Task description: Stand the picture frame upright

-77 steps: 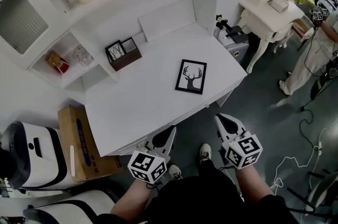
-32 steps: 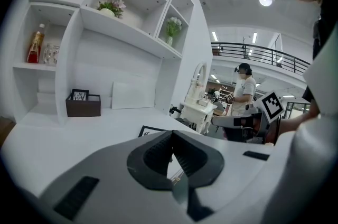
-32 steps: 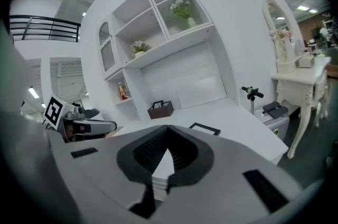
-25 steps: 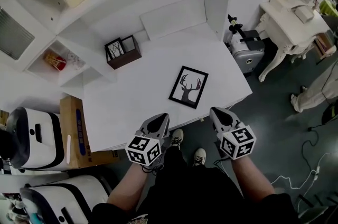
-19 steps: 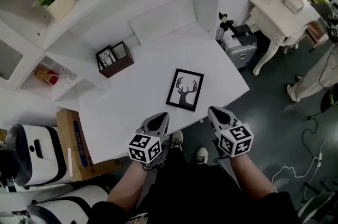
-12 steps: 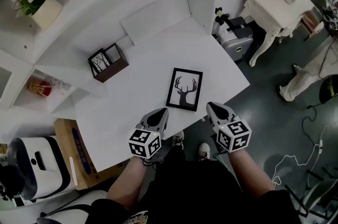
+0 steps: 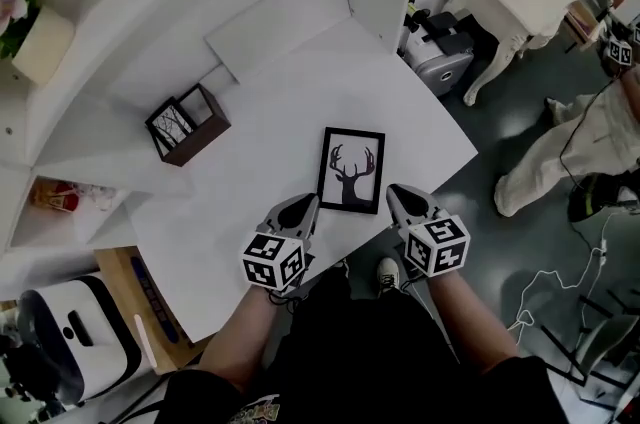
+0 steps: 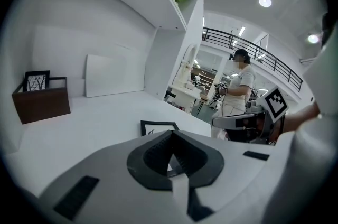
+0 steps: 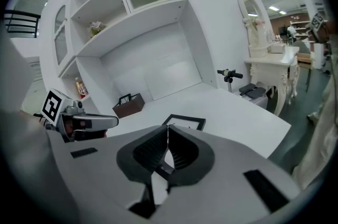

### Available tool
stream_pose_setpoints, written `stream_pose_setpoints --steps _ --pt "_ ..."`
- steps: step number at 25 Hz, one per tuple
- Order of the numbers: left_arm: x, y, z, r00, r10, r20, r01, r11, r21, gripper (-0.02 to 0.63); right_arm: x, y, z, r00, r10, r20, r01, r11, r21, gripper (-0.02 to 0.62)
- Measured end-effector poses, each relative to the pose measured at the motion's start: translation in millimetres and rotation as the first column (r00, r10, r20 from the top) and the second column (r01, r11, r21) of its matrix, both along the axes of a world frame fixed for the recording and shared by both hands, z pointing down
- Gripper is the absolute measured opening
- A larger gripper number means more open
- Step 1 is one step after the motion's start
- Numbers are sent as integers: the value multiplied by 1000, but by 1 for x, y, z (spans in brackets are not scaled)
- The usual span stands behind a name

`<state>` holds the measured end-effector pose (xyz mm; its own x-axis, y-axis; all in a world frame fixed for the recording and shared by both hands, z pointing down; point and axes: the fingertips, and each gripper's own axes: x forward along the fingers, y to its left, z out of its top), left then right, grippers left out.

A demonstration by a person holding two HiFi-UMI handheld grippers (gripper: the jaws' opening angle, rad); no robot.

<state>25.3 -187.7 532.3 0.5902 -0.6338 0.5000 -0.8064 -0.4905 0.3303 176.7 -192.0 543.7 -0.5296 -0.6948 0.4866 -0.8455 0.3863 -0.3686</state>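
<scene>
- Right now both my tools are clenched with nothing in them: my left gripper (image 7: 300,207) and my right gripper (image 7: 398,199) each have their jaws pressed together, tips pointing forward and somewhat down over the front edge of the white desk (image 7: 240,212).
- The picture frame (image 7: 351,170) lies flat and face up on that desk, near the front edge, just ahead of and between my two tips. I touch it with neither.
- It has a thin black rim around a pale print of a stag's head with antlers. I judge it light and stiff, so it should tip up as one piece without bending.
- The front may be glass, though I cannot tell from these views, so I would treat it as fragile and slick.
- Lying flat, it offers the jaws little to bite. I would open one gripper, work a jaw under a long side of the rim, and pinch rim only, never the face.
- Whether a prop leg sits behind it is hidden.
</scene>
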Motion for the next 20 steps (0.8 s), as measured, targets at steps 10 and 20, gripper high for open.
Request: stream_pose_setpoints --steps 10,20 --pt "-6 -29 23 998 57 4 -56 998 -41 5 -6 -28 44 998 60 -11 -61 994 -95 5" --pt "-14 -48 38 997 71 0 -71 994 -78 5 -4 -41 93 990 114 -77 -129 963 -237 114"
